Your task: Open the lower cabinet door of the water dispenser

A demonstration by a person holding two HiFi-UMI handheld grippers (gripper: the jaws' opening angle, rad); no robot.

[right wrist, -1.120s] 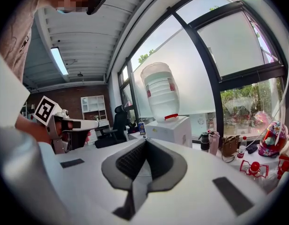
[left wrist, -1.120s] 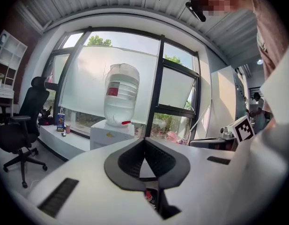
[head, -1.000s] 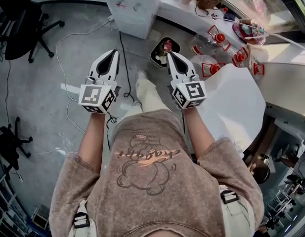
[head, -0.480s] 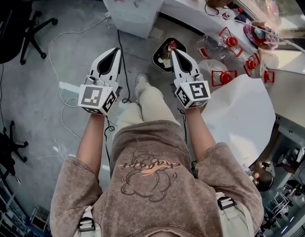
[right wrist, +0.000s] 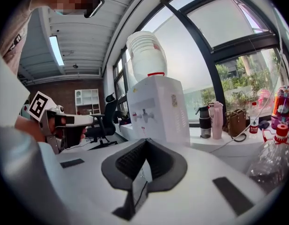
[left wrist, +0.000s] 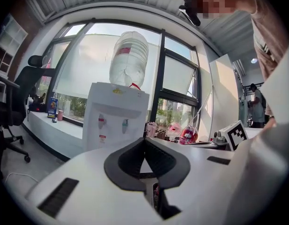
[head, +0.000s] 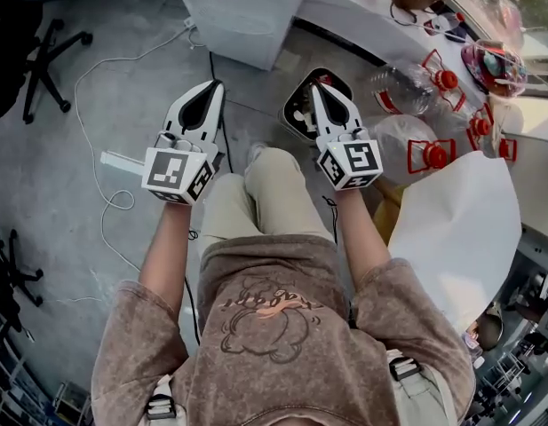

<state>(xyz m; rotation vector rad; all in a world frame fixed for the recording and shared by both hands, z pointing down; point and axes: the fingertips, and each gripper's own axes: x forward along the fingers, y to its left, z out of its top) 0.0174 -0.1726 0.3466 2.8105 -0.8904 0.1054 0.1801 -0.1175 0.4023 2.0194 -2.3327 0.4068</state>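
My left gripper (head: 212, 92) and right gripper (head: 319, 92), both closed and empty; white box-shaped water dispenser (head: 246, 18) stands ahead, well apart, open grey concrete floor (head: 123, 78) between

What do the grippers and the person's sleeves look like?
The left gripper and right gripper are white, tapering shells with black ribbed pads; each carries a cube of black-and-white square markers. The person wears a mottled brown short-sleeved shirt.
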